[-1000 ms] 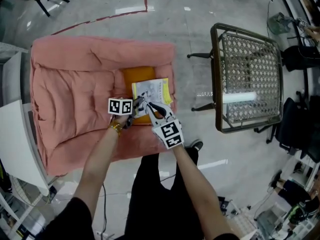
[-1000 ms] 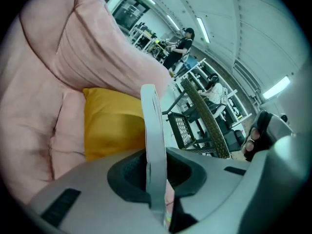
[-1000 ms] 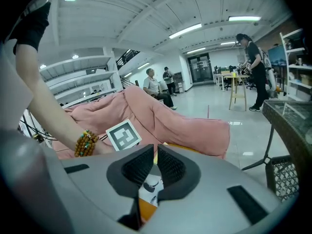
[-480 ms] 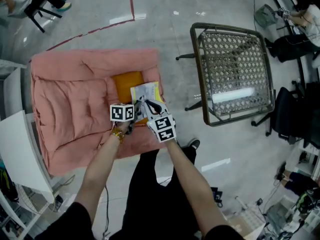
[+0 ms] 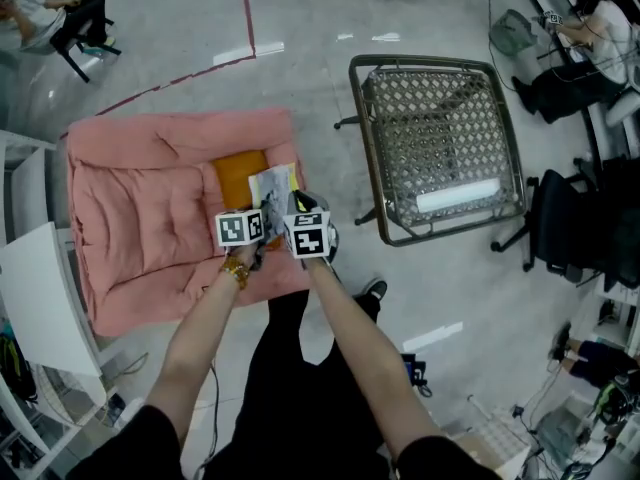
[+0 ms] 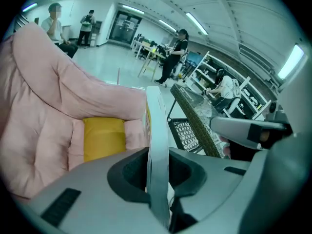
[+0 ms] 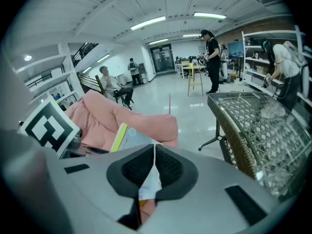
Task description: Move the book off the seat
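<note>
— Stock, largest first?
— Pink padded seat (image 5: 150, 208); wire-mesh table (image 5: 440, 148) to its right; yellow pillow (image 5: 240, 173) in the seat's hollow.
— And the book (image 5: 272, 186)?
— Over the seat's right side, just beside the pillow. Stood on edge, long axis running away from both tools. Cover print too small to read.
— Tools?
— Left gripper (image 6: 157, 177) clamped narrowly on the book's near edge; right gripper (image 7: 153, 172) nearly closed, pinching its thin white sheet.

The book (image 5: 272, 186) is above the seat (image 5: 140, 198), left of the table (image 5: 440, 148).
</note>
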{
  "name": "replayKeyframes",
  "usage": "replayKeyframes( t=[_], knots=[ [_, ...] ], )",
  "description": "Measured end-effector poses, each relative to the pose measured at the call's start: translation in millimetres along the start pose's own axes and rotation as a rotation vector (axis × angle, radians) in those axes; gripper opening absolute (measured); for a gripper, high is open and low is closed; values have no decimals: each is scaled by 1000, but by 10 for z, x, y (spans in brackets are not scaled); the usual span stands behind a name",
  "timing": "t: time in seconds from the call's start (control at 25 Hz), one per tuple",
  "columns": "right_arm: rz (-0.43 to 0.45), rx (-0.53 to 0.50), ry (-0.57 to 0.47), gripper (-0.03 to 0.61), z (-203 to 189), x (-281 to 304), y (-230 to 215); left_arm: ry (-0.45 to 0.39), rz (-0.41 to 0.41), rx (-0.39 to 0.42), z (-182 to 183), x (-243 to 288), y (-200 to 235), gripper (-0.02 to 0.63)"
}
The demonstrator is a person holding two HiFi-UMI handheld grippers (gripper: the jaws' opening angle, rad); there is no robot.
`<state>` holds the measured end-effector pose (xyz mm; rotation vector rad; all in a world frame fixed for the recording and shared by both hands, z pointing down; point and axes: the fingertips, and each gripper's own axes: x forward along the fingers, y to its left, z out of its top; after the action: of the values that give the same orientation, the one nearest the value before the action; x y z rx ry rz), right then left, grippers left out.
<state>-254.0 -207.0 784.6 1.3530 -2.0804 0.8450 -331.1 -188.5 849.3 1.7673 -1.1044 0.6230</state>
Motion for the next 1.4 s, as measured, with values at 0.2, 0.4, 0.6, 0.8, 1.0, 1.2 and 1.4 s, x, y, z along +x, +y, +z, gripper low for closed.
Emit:
replayKeyframes(
  t=[0.2,0.4,0.6,0.8,1.0,1.2,1.4],
  knots=[
    [-3,6,17,15,90,-207,-181,-31,24,39,183,-170,-313,69],
    [0,-16,5,15,185,-464,-260,-53,38,57,271,-342,-565,69],
    [5,-24,-17,15,276,-731,-348,-82,33,61,312,-515,-849,69],
    [-10,-24,-19,15,312,-981,-521,-110,32,76,384,-636,-1198,69],
    [0,-4,-32,15,370,-1166,-614,-139,35,112,497,-741,-1484,69],
    [7,7,-57,15,472,-1371,-788,-182,42,152,629,-849,-1783,69],
    [20,8,-84,15,558,-1592,-1013,-204,60,162,678,-893,-2089,69]
  ],
)
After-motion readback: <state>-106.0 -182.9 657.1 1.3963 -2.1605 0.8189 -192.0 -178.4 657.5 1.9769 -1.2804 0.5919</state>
